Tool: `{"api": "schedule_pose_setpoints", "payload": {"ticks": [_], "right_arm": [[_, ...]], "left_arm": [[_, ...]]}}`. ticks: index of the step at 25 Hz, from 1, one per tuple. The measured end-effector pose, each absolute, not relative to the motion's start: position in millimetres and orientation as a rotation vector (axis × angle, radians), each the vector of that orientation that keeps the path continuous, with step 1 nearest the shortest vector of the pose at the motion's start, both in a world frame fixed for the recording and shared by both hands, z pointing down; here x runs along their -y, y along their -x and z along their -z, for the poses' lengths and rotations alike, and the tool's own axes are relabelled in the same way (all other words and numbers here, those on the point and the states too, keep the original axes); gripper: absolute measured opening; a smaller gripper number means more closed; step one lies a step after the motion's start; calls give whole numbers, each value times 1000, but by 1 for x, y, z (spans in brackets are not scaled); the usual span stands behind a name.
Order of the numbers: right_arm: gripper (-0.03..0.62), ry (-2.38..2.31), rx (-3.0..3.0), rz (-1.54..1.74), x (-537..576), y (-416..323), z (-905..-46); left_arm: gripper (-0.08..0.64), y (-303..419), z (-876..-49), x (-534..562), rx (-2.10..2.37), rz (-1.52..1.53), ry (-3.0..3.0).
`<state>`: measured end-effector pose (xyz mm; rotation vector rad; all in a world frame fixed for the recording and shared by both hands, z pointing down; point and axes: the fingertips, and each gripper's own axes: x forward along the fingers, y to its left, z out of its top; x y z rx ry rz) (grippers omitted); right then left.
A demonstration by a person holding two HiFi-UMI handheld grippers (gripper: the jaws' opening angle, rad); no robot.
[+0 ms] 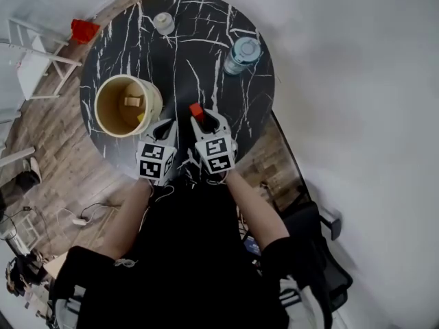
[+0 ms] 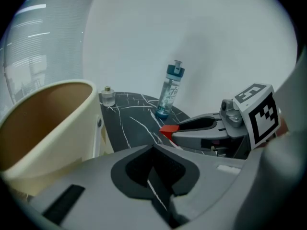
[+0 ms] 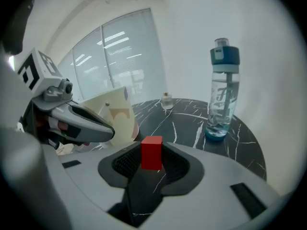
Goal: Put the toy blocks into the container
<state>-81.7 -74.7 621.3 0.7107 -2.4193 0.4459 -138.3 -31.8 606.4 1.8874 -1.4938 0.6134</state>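
The right gripper (image 1: 200, 118) pinches the red block (image 3: 151, 152) at the very tips of its fingers, apparently clear of the desk (image 1: 199, 46). The container (image 1: 104, 94) stands off to the left of those fingers, beyond the left gripper (image 2: 153, 150), whose fingers are pressed together on nothing. The hold looks shallow, out at the tips rather than deep between them, so a quick swing could twist the block loose and drop it short of the rim. The left gripper lies between block and container, so a clash there might knock the block free. Letting go too high risks a bounce off the blocks (image 1: 134, 103) already inside.
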Motion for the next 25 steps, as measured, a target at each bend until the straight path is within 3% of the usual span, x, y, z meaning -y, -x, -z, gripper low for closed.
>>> {"api": "schedule_pose_setpoints", "payload": {"ticks": [10, 25], "right_arm": [[123, -816, 2609, -345, 112, 86, -524], [123, -508, 2775, -187, 72, 199, -469]], "left_arm": [[0, 128, -515, 70, 1615, -489, -2047], [0, 243, -466, 16, 1962, -364, -1825]]}}
